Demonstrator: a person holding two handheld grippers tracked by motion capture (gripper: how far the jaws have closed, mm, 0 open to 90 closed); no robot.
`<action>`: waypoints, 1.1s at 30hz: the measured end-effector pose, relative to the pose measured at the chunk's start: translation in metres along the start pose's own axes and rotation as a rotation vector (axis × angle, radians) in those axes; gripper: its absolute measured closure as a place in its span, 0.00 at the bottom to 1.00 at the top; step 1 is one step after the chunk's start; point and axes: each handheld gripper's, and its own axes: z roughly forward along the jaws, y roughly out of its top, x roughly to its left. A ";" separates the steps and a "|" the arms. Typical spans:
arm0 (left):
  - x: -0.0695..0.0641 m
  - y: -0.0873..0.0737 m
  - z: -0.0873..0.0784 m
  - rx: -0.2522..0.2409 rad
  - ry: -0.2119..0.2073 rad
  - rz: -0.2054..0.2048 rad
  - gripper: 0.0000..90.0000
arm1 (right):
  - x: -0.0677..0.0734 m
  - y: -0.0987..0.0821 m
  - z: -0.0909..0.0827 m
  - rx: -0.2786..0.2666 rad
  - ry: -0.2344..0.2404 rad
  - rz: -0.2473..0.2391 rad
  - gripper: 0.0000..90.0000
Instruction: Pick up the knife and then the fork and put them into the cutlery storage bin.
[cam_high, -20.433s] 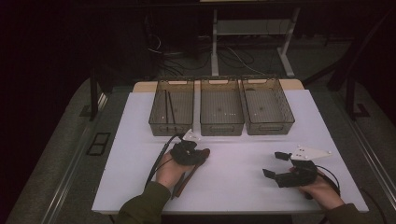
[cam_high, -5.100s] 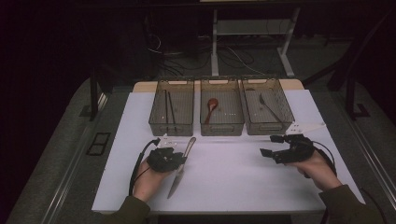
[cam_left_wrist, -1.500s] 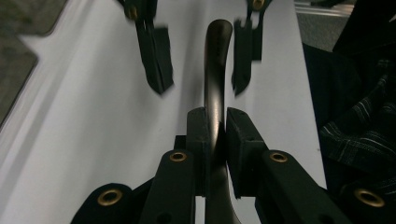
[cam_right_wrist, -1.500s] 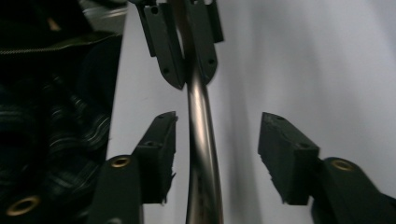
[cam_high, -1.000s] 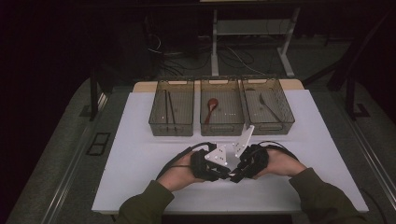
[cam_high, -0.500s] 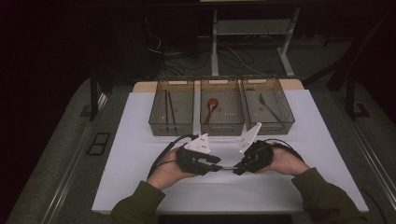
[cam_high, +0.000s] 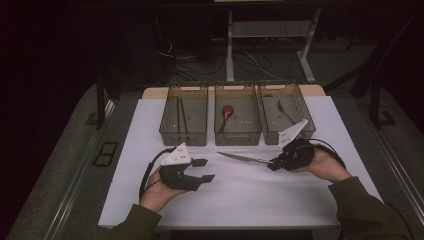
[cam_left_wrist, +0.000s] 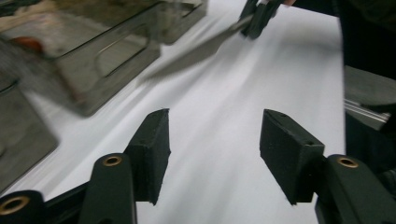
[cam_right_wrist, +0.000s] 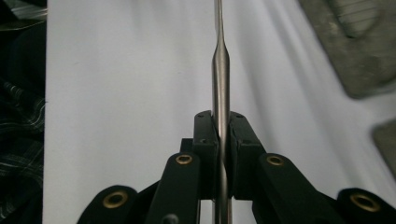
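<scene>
Cutlery sorting is the work in hand, and the step now is carrying the knife (cam_high: 243, 158) to its bin. Our right gripper (cam_high: 275, 163) is clamped on the knife's handle, jaws pressed to the steel from both sides, as the right gripper view shows (cam_right_wrist: 221, 140). The blade points left, level over the white table (cam_high: 260, 195), just in front of the middle bin (cam_high: 238, 134). Our left gripper (cam_high: 204, 170) holds nothing: its jaws have just been opening and stand about half apart over bare table, with the knife well ahead of them in the left gripper view (cam_left_wrist: 196, 49).

To do this step well, we judge that we should keep the squeeze firm, because the grip sits near the handle's end and the long blade could swing or droop. We lift enough to clear the bin's rim, bring the blade in along the bin's length, lower it until it rests on the bottom, and only then let go. The right bin (cam_high: 287, 112), which already holds some grey cutlery, seems the likely home; what exactly lies in it we cannot tell.

Counting: three clear bins in a row; one knife in hand; one red spoon (cam_high: 226, 114) in the middle bin; what looks like one pair of chopsticks (cam_high: 181, 114) in the left bin (cam_high: 184, 117); two grippers.
</scene>
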 end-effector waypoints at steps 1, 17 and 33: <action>0.001 -0.003 -0.002 -0.006 0.015 -0.008 0.43 | -0.002 -0.001 -0.003 -0.007 -0.010 0.007 0.92; 0.005 -0.037 -0.017 -0.015 0.228 -0.118 0.05 | -0.054 0.001 -0.066 -0.110 -0.212 0.229 0.92; 0.004 -0.040 -0.013 0.002 0.210 -0.103 0.00 | -0.123 0.001 -0.074 -0.081 -0.381 0.435 0.92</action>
